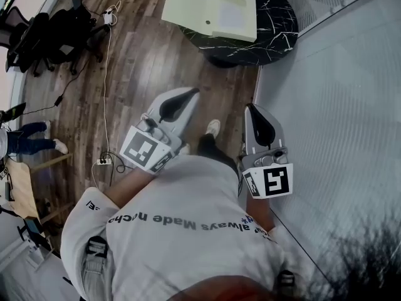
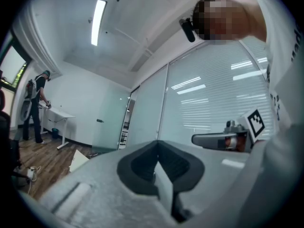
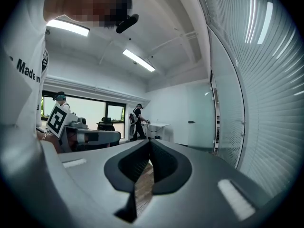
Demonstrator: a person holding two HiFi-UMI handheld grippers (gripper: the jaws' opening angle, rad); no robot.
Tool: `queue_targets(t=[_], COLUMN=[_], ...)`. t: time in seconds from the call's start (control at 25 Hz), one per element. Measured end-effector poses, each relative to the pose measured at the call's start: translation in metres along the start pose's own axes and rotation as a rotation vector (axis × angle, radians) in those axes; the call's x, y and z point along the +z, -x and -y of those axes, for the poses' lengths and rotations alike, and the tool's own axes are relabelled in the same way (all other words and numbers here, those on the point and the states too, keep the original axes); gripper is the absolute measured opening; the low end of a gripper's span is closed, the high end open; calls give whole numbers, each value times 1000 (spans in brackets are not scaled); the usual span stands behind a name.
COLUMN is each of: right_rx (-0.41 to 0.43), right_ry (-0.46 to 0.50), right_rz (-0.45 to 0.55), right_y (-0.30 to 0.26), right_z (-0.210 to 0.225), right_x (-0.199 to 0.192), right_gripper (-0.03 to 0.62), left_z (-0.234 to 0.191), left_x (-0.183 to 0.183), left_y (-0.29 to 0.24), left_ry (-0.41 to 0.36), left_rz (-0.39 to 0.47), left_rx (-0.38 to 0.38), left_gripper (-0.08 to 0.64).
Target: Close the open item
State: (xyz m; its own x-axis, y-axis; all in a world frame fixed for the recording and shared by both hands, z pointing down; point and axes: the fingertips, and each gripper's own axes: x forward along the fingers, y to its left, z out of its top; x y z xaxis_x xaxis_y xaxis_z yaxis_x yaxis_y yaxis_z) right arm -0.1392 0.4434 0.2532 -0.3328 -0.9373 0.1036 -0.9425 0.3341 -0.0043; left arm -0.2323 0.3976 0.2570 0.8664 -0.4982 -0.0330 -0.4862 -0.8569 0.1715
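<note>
Open item: a pale box [image 1: 210,10] is lying spread open on the dark round surface [image 1: 276,27] at the far edge of the head view, well apart from both tools.
Left tool: the left tool [image 1: 192,93] is hovering close in front of the person's body, clenched tight with nothing between its jaws, its tip pointing roughly toward the box.
Right tool: the right tool [image 1: 251,108] is hovering just beside the glass wall [image 1: 338,105], its jaws clenched tip to tip and gripping nothing.
Person: a white shirt [image 1: 188,231] is filling the lower head view, and both tools are being held near the waist.
Floor: a cable [image 1: 105,74] is trailing across the wooden floor [image 1: 144,55].
Background: another person [image 2: 35,103] is standing far off in the left gripper view.
</note>
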Motion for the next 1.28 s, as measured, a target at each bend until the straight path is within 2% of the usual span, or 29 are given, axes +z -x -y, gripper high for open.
queue_targets(t=[0.32,0.6,0.8,1.28], right_rx=[14,43,67,106], right_ry=[9,16,16,25], right_rz=[-3,-8,-12,-10], right_y=[-21,-33,-44,-85], right_z=[109,174,196,216], right_x=[-1,-6,-7,-5], right_gripper=[0,2,0,2], left_z=[-6,-6,-13,-47], left_x=[-2,-10,-11,-13], left_y=[-113,-180,-197,-221], left_ry=[-10,-12,-14,-8], left_rz=[-1,1,-3,-6], left_rx=[24,38,67,103], left_gripper=[5,5,3,3])
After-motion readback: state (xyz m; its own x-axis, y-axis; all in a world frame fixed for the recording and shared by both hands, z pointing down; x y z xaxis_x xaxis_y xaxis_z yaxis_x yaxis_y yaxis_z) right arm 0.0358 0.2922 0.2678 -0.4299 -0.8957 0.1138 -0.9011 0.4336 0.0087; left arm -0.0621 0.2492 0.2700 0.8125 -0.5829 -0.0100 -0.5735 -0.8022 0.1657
